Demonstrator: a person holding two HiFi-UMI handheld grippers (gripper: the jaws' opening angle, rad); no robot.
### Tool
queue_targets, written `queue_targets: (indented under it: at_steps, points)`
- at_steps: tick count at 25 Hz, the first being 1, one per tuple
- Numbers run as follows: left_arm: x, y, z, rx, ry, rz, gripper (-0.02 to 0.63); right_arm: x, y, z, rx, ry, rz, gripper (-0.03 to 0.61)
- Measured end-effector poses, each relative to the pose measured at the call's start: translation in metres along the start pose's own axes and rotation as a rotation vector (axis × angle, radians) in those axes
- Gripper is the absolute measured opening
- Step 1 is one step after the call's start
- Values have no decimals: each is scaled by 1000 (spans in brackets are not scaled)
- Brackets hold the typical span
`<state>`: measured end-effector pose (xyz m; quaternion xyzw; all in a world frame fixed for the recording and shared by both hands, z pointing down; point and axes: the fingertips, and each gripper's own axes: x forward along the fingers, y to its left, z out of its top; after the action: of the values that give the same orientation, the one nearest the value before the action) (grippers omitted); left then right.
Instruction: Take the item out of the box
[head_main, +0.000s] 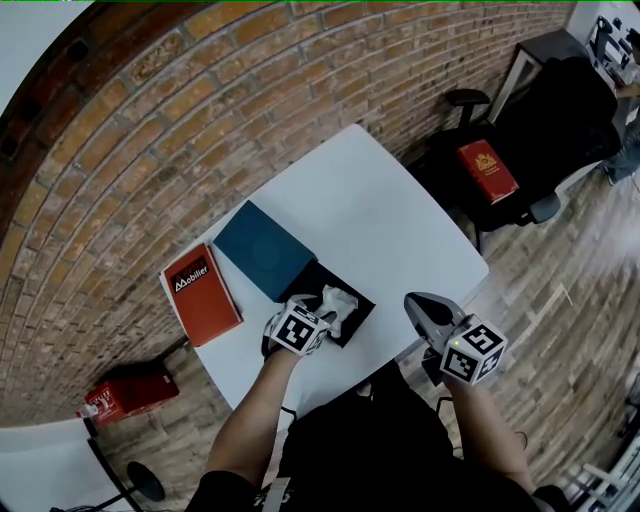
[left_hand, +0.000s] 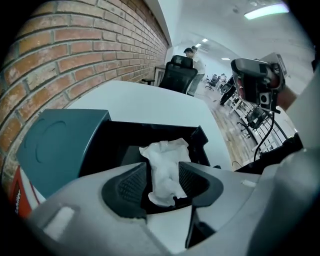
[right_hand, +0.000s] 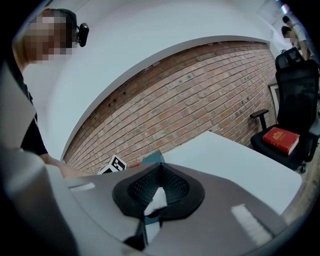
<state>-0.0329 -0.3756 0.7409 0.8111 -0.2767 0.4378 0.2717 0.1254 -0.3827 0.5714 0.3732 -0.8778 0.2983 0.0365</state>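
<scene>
A black box base (head_main: 350, 318) lies open on the white table (head_main: 340, 190), with its teal lid (head_main: 262, 248) beside it to the left. Crumpled white paper (head_main: 338, 302) sticks up out of the box. My left gripper (head_main: 320, 312) reaches into the box from the near side. In the left gripper view the jaws (left_hand: 162, 171) stand wide apart, open, and the paper (left_hand: 167, 152) lies loosely between the pads above the black box (left_hand: 150, 134). My right gripper (head_main: 413, 301) hangs off the table's near right edge. Its tips (right_hand: 159, 169) meet, shut, with nothing held.
A red book (head_main: 200, 292) lies at the table's left edge next to the lid. A black office chair (head_main: 520, 150) with another red book (head_main: 487, 170) on it stands at the right. A red box (head_main: 130, 392) sits on the floor by the brick wall (head_main: 150, 150).
</scene>
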Motion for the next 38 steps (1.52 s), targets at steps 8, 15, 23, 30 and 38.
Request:
queue_targets:
  at_steps: [8, 15, 23, 30, 38]
  points:
    - [6, 4, -9, 83, 95, 47, 169, -11, -6, -3, 25, -7, -23, -3]
    - [10, 5, -9, 122, 111, 63, 108, -15, -5, -5, 23, -14, -32, -3]
    - [-4, 2, 1, 107, 21, 55, 44, -21, 9, -8, 2, -17, -51, -3]
    - [-31, -1, 15, 74, -99, 34, 29, -26, 29, -11, -18, -21, -66, -3]
    - [-90, 0, 36, 55, -280, 58, 23, -29, 64, -10, -60, -37, -75, -3]
